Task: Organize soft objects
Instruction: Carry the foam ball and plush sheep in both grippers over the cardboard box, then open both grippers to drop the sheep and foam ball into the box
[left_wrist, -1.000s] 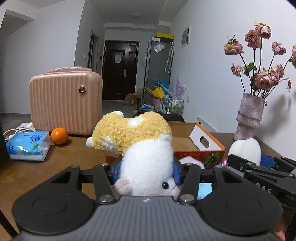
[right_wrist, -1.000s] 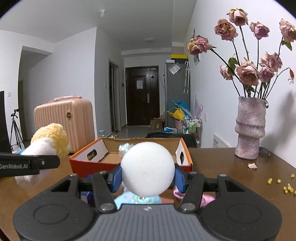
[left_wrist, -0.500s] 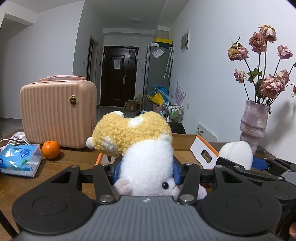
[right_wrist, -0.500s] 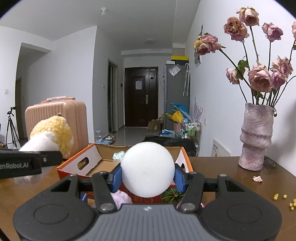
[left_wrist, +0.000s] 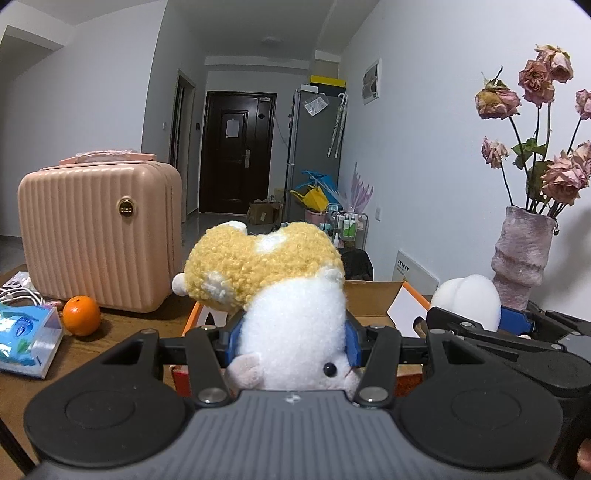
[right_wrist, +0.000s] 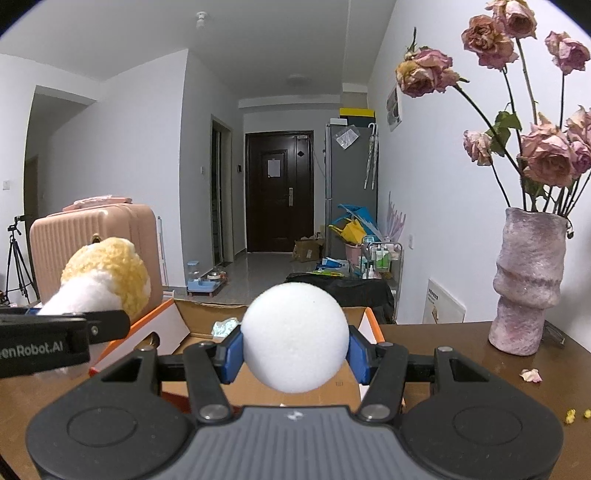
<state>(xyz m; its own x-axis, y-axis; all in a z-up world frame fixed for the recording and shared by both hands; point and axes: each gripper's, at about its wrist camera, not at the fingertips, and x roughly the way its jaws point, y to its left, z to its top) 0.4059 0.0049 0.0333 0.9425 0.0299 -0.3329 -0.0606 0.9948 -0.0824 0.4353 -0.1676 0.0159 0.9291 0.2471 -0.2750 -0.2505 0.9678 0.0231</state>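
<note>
Both grippers have carried their loads forward toward the cardboard box (right_wrist: 207, 317). The right gripper (right_wrist: 295, 350), jaws clamped on a white foam ball (right_wrist: 295, 336), points slightly down, the box just ahead and below. The left gripper (left_wrist: 291, 343) squeezes a plush toy (left_wrist: 280, 291) alongside, box beyond it.

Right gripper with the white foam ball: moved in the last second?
Yes. The right gripper, shut on the white foam ball, has advanced toward the open orange cardboard box, now directly beneath the ball.
</note>
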